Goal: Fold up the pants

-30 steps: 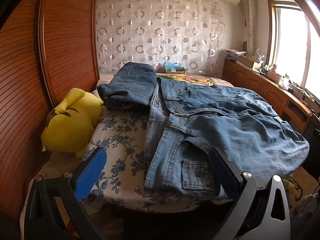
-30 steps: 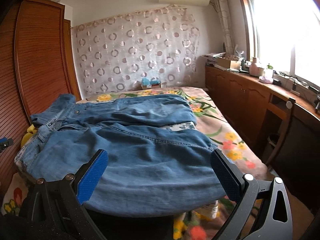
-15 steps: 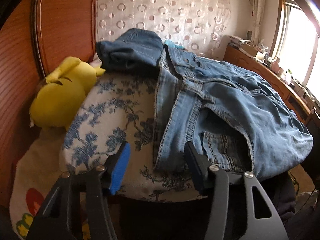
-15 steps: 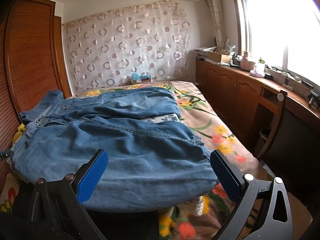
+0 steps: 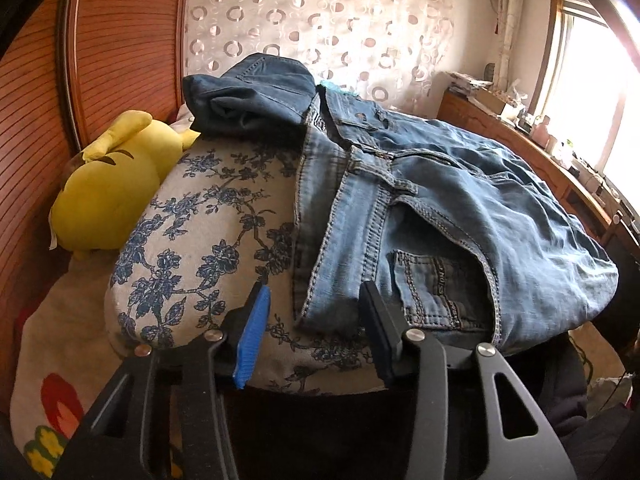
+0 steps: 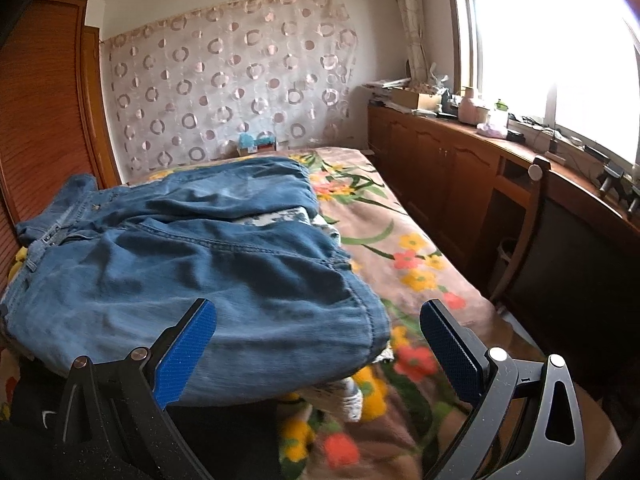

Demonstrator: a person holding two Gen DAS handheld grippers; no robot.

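— Two grippers; how did they stand?
— Left gripper (image 5: 310, 330) was spread around the jeans' (image 5: 420, 216) waistband corner, unclosed. Right gripper (image 6: 316, 344) gaped over the leg hem.
— And the jeans?
— Draped over the floral pillow (image 5: 200, 248).

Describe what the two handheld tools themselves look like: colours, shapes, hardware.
Left tool: black frame with triangular cut-outs and round silver rivets; two flat fingers, one with a ribbed bright-blue pad, the other seen dark, edge-on. Right tool: same speckled black frame and rivets, both pads blue with fine cross-hatching. No cables, markings or sleeves show.
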